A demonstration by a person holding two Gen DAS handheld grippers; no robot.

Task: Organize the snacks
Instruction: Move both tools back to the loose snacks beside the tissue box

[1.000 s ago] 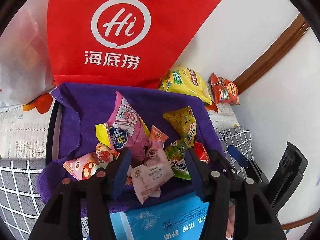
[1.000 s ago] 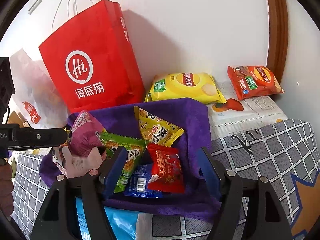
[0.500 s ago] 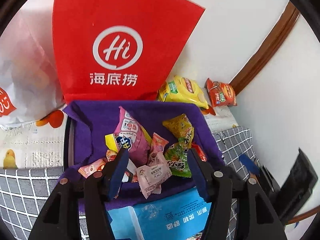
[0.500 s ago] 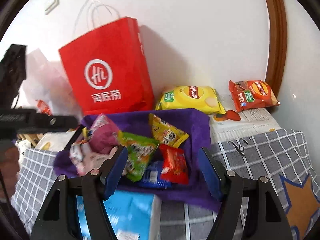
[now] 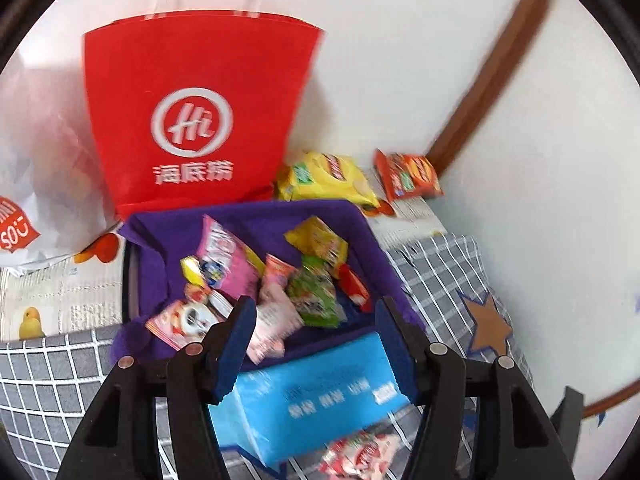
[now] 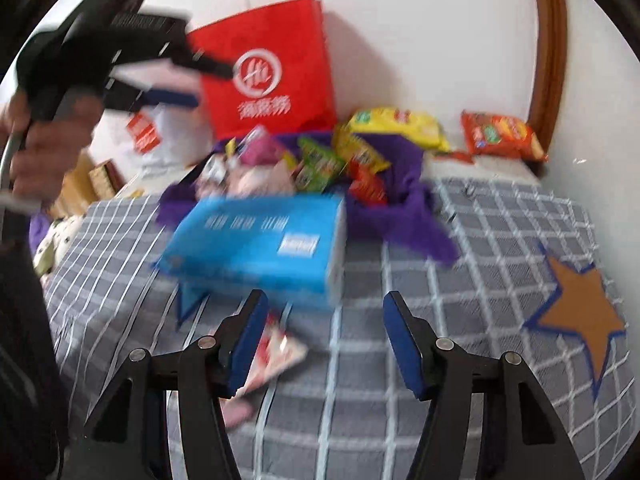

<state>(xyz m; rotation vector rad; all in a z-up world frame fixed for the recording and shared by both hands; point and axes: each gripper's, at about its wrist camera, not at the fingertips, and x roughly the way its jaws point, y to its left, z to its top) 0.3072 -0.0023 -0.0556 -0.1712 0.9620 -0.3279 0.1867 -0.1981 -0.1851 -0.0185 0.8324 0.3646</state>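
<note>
A basket lined with purple cloth (image 5: 256, 210) (image 6: 412, 208) holds several small snack packets, among them a pink one (image 5: 228, 256), a green one (image 5: 314, 296) and a yellow one (image 5: 320, 240). A blue box (image 5: 316, 392) (image 6: 260, 240) lies in front of the basket. My left gripper (image 5: 314, 316) hovers open above the basket's near edge with nothing between its fingers; it also shows in the right wrist view (image 6: 208, 84), held in a hand. My right gripper (image 6: 325, 306) is over the checked cloth, short of the blue box; its jaws are closing on nothing. A red-and-white packet (image 6: 276, 352) (image 5: 360, 452) lies beside its left finger.
A red paper bag (image 5: 196, 120) (image 6: 272, 68) stands against the wall behind the basket. A yellow chips bag (image 5: 328, 178) (image 6: 400, 124) and an orange-red chips bag (image 5: 412, 176) (image 6: 500, 136) lie at the back right. A grey checked cloth (image 6: 480, 264) with star patches covers the surface.
Both grippers have drawn back from the basket, which looks smaller and farther. The right gripper's jaws stand narrower, and the blue box and a loose packet have come into its view.
</note>
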